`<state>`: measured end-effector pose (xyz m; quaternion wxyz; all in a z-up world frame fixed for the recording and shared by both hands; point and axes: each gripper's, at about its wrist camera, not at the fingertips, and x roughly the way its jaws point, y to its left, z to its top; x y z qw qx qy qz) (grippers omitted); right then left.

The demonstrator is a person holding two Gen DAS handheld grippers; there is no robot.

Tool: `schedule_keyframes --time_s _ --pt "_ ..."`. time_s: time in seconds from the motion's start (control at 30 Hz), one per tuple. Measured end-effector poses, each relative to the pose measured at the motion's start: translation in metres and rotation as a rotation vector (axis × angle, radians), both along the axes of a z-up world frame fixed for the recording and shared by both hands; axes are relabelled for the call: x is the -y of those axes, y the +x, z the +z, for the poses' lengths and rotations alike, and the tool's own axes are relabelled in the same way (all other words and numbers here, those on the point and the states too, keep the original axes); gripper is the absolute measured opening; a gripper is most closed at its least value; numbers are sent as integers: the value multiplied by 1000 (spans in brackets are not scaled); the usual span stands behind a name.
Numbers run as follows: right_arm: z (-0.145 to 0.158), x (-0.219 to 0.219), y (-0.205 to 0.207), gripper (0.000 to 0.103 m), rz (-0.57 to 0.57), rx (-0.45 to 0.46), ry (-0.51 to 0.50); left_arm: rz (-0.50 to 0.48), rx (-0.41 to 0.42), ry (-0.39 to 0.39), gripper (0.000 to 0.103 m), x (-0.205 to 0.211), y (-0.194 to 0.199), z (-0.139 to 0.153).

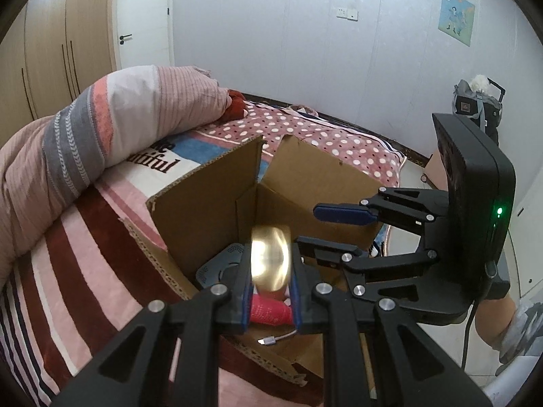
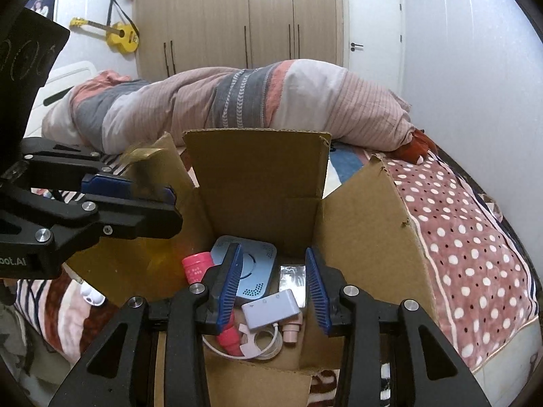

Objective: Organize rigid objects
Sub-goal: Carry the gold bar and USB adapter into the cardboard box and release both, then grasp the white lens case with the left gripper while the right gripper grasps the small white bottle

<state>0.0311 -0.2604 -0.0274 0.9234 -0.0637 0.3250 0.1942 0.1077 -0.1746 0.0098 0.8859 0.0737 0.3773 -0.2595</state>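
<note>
An open cardboard box (image 1: 207, 203) (image 2: 258, 183) stands on the bed. My left gripper (image 1: 269, 271) is shut on a shiny gold, translucent amber object (image 1: 270, 259) and holds it over the box's near corner; it also shows in the right wrist view (image 2: 152, 183). My right gripper (image 2: 273, 291) is open and empty above the box opening; it shows in the left wrist view (image 1: 322, 227). Inside the box lie a blue-grey device (image 2: 253, 268), a pink-red bottle (image 2: 198, 264) (image 1: 269, 312), a white adapter with cable (image 2: 271, 308) and a foil packet (image 2: 292, 278).
A rolled striped duvet (image 2: 237, 105) lies behind the box. A polka-dot blanket (image 2: 468, 247) covers the bed at right. A small white object (image 2: 91, 296) lies on the striped blanket left of the box. A wardrobe (image 2: 237, 17), door and yellow guitar (image 2: 118, 35) are at the back.
</note>
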Motion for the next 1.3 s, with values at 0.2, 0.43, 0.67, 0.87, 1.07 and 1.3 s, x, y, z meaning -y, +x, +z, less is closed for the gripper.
schedule_keyframes --time_s 0.2,0.43,0.67,0.87,1.07,1.3 --pt "4 -3 -5 35 1 3 -11 20 41 -35 15 -17 -14 19" --pt "22 -20 -17 35 30 33 -16 106 101 -23 36 -58 -41 31" --pt "37 -60 -38 36 136 57 5 241 104 5 49 -118 -79 13" --pt "39 -110 -59 36 217 95 -56 303 34 61 50 -160 -110 -42" --pt "26 -159 -65 43 308 60 -91 305 -96 -10 50 -183 -117 -109" --pt "-28 -206 -49 56 345 -55 -165 279 -195 -98 50 -190 -117 -161"
